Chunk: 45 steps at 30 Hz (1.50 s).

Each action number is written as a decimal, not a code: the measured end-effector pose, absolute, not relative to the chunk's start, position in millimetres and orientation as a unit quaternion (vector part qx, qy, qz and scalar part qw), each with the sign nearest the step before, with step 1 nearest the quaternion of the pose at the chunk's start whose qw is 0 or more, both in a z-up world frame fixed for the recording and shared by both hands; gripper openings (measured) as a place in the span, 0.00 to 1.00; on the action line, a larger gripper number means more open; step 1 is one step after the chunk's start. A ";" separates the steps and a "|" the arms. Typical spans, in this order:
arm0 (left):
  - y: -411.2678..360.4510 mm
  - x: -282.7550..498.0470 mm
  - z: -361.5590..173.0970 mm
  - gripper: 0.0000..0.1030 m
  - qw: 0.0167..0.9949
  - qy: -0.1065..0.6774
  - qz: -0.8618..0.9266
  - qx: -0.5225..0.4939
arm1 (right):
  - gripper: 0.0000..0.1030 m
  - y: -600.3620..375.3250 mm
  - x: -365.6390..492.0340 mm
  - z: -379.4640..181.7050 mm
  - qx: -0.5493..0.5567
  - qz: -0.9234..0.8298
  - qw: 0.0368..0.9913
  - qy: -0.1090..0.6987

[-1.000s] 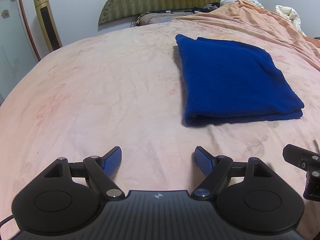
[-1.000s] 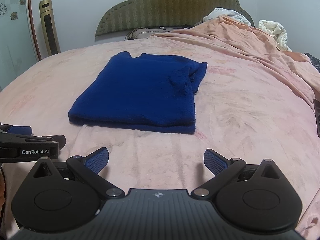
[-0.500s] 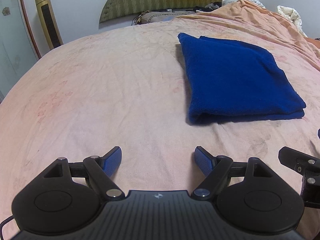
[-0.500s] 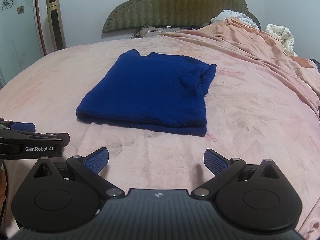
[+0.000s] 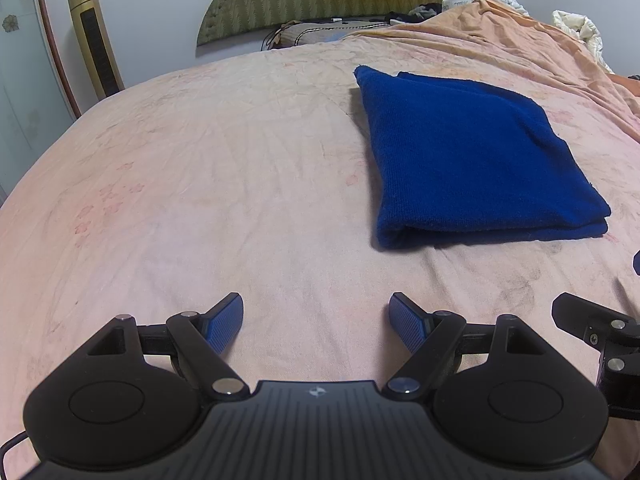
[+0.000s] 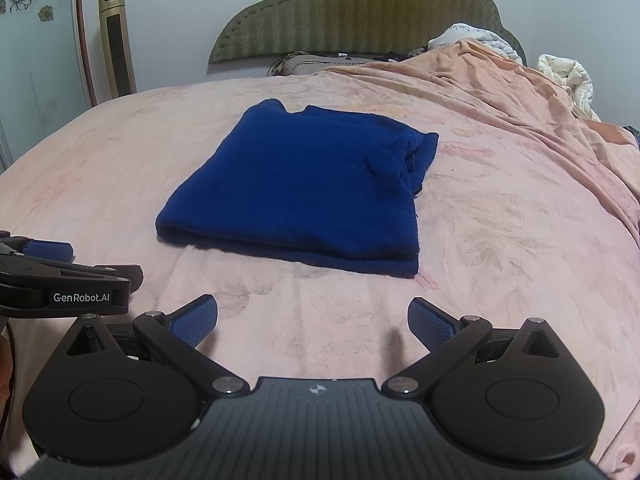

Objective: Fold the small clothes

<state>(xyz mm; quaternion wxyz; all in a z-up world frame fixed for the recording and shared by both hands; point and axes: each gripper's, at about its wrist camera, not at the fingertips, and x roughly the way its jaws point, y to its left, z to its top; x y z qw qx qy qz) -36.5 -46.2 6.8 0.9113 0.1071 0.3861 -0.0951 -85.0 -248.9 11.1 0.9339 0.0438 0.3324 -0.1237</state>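
Note:
A dark blue knitted garment (image 5: pixel 472 160) (image 6: pixel 304 188) lies folded into a thick rectangle on the pink bedsheet (image 5: pixel 200 184) (image 6: pixel 500 240), its folded edge facing me. My left gripper (image 5: pixel 316 320) hovers over bare sheet near the bed's front, left of the garment, open with nothing between its blue pads. In the right wrist view my right gripper (image 6: pixel 312 320) is open too, just short of the garment's near edge and apart from it. The left gripper's side (image 6: pixel 60 280) shows at the left of the right wrist view.
A green padded headboard (image 6: pixel 360 12) and a pillow (image 6: pixel 304 62) stand at the far end. A bunched orange blanket (image 6: pixel 520 92) and white bedding (image 6: pixel 564 76) cover the far right. A gold tower fan (image 5: pixel 96 40) stands by the wall at the left.
The right wrist view has rolled and shifted slightly, so the garment sits a little more to the right. Both grippers stay open over the sheet; the garment has not moved.

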 end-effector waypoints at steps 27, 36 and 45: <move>-46.1 -37.2 7.0 0.78 0.912 0.385 -0.095 0.107 | 1.00 -250.4 -89.3 9.7 0.047 -0.127 0.934 0.332; -46.2 -37.9 7.4 0.78 0.912 0.384 -0.095 0.108 | 1.00 -251.6 -91.6 9.8 0.049 -0.127 0.934 0.330; -45.5 -38.5 8.2 0.78 0.912 0.384 -0.095 0.108 | 1.00 -251.5 -92.2 9.8 0.049 -0.128 0.934 0.330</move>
